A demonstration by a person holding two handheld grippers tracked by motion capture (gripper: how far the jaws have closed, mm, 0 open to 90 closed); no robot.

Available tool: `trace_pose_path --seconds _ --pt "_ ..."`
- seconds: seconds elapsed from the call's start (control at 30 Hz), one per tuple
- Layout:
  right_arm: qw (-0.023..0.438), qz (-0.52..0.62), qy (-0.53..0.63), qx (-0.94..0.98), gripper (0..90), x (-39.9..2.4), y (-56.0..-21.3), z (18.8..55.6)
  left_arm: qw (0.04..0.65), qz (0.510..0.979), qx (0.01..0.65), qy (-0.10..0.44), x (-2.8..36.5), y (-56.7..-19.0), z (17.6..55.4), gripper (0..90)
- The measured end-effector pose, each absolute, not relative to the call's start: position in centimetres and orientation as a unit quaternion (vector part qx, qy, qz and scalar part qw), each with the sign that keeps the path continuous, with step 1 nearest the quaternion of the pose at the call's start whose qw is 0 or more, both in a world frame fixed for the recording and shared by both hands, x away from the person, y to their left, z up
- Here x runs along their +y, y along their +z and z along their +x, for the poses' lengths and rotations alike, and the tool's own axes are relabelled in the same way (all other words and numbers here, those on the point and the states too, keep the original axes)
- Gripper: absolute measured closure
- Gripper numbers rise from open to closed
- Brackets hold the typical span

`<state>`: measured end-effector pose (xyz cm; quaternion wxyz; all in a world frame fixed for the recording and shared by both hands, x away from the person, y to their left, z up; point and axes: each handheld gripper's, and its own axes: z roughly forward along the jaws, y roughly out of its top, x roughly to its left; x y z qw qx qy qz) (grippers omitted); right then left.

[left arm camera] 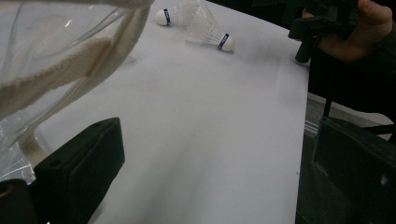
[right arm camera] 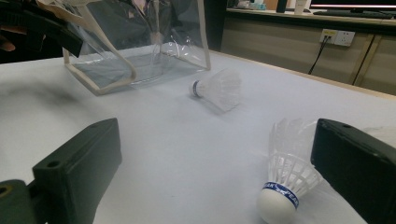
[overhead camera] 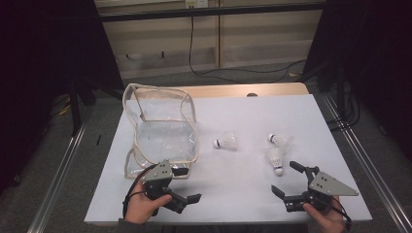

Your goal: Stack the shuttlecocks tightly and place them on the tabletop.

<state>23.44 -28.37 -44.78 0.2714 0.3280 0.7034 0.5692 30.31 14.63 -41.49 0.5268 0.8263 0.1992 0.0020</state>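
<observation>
Lying just beside the right gripper (overhead camera: 287,178), one shuttlecock (overhead camera: 275,158).

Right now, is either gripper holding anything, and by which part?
Nothing is held. The left gripper and the right gripper are both open, with bare table between their jaws.

shuttlecocks (right arm camera: 285,179): white, blue band | bag (overhead camera: 163,133): clear, cream trim | table (overhead camera: 252,189): white

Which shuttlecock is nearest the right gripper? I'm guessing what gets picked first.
The shuttlecock with its cork toward the right gripper; the others lie farther up the table.
</observation>
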Motion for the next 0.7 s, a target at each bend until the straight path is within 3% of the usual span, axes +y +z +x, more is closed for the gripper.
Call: trace_pose_path --seconds 0.7 --pt "0.272 0.329 0.567 0.704 1.3 -28.37 -44.84 23.38 0.526 0.828 0.195 0.013 15.64 -41.39 30.20 1.4"
